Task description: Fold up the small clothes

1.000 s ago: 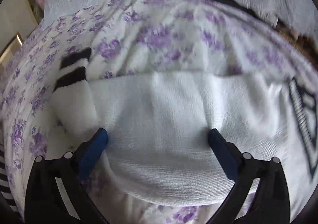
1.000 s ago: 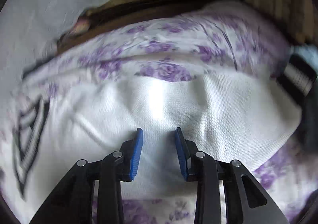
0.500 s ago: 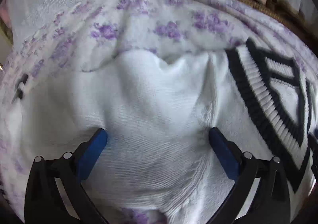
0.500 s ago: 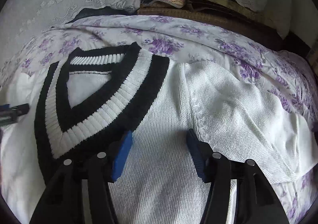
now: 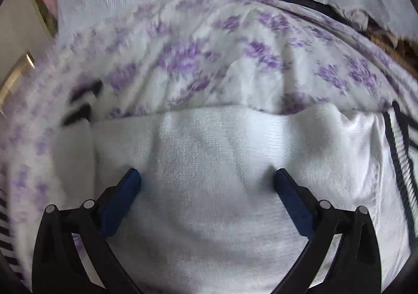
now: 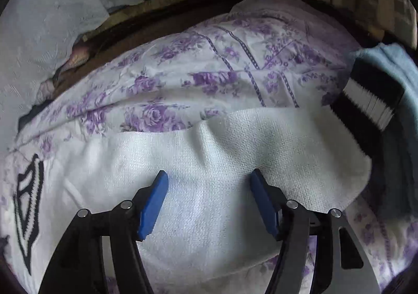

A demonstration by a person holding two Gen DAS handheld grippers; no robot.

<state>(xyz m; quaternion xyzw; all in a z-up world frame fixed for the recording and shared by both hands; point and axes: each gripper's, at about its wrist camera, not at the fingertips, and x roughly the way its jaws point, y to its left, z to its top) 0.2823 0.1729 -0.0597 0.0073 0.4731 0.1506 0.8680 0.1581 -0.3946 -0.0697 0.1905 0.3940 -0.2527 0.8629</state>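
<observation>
White sweater (image 5: pixel 222 163) lies flat across the flowered bedspread (image 5: pixel 209 59), apparently with sleeves folded in; left gripper (image 5: pixel 207 179) gapes wide, right gripper (image 6: pixel 209 179) has just been opening, empty; body folds remain

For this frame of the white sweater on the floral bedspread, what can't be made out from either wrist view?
- White sweater: hem and lower body cut off by the left wrist view's bottom edge, behind the left gripper.
- Black-and-white V-neck collar: only a distorted sliver at the right wrist view's left edge.
- Striped cuff: motion-blurred in the left wrist view.
- Right gripper: contact with the knit unclear.
</observation>
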